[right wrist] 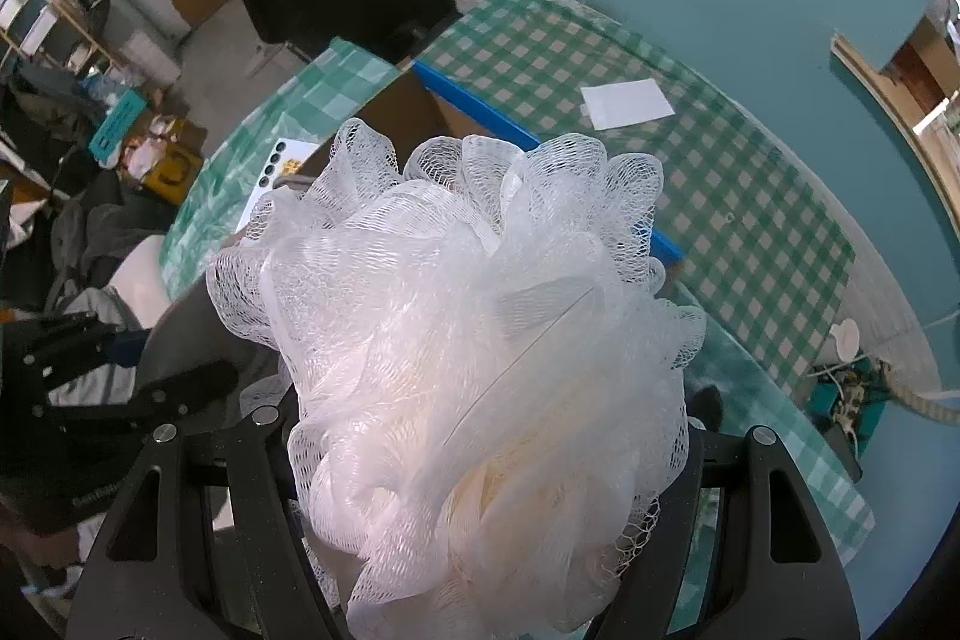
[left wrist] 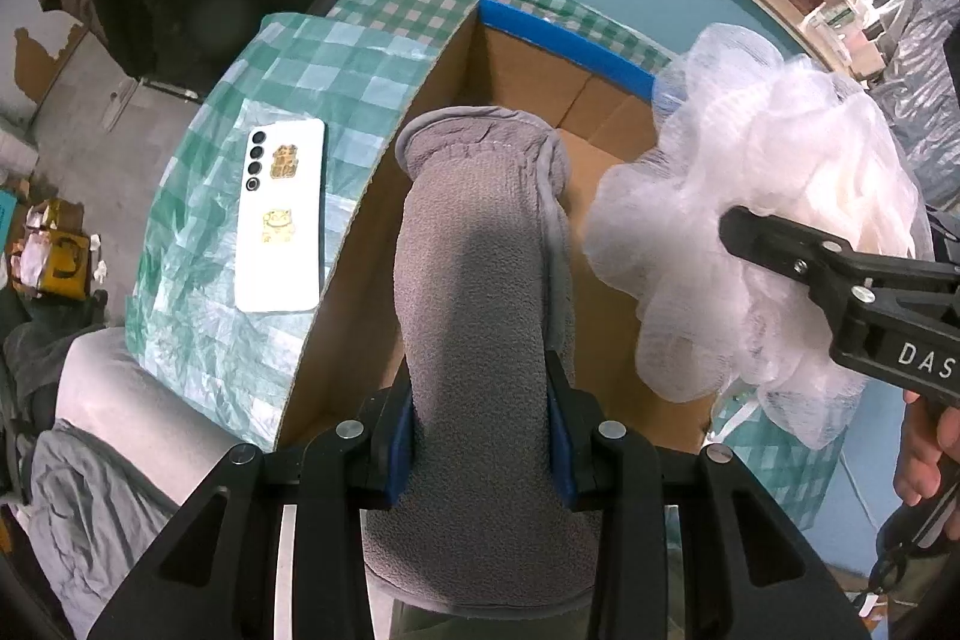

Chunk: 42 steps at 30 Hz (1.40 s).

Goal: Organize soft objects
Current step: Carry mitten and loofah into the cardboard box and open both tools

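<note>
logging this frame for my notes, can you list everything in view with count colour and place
towel: 1, grey, clamped in the left gripper, hanging over the box
bath sponge: 1, white mesh, clamped in the right gripper, above the box's right side
box: 1, brown cardboard with a blue edge, open, on the table
phone: 1, white with gold stickers, face down, left of the box
paper: 1, white, on the cloth beyond the box
tablecloth: 1, green and white check, covering the table
left gripper: 1, black, blue pads, shut on the towel
right gripper: 1, black, shut on the bath sponge
</note>
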Available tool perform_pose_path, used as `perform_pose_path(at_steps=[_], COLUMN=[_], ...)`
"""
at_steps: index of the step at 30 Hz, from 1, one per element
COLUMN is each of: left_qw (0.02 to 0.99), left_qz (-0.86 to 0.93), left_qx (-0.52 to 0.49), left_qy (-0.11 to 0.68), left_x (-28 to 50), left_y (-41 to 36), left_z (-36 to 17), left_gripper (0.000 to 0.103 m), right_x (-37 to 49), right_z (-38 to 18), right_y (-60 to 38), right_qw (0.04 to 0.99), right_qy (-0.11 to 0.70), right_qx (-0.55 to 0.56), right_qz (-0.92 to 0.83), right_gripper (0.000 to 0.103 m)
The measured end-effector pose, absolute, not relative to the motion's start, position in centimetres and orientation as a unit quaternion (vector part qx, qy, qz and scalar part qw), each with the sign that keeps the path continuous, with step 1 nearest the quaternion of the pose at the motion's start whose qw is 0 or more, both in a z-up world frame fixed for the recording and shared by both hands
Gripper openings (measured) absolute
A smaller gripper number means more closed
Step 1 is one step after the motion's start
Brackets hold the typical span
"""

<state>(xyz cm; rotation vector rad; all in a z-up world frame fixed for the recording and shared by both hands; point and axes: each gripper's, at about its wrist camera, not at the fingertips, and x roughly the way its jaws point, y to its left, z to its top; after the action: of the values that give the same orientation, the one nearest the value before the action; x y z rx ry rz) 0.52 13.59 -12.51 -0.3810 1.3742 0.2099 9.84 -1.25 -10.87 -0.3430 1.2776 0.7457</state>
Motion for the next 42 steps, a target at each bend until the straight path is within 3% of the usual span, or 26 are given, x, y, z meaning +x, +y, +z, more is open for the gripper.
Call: perform_pose_path(at_steps=[5,7,11,13,42], left_qw=[0.745,0.743,0.747,0.752,0.77], left_qz=[0.101,0.105,0.112,0.117,0.106], left_qx=[-0.17,-0.165,-0.166,-0.164,-0.134], left_qy=[0.637,0.64,0.634,0.628,0.614], left_x=[0.9,1.1,1.2,1.1,-0.6], left_y=[13.7,13.7,13.9,14.0,10.4], left_z=[-13.2,-13.4,-12.9,-12.2,-9.7], left_gripper=[0.044,0.047,0.069,0.073,0.074], right_x=[10.4,10.6,10.9,11.0,8.8], right_z=[-11.5,-11.6,-11.7,-11.8,-9.4], right_y=[-0.2,0.2,0.5,0.4,-4.6], right_qw=[0.722,0.722,0.724,0.723,0.734], right_qy=[0.583,0.582,0.584,0.589,0.592], right_qx=[-0.152,-0.149,-0.143,-0.138,-0.11], right_qz=[0.34,0.341,0.337,0.333,0.316], right_gripper=[0.073,0.078,0.088,0.089,0.09])
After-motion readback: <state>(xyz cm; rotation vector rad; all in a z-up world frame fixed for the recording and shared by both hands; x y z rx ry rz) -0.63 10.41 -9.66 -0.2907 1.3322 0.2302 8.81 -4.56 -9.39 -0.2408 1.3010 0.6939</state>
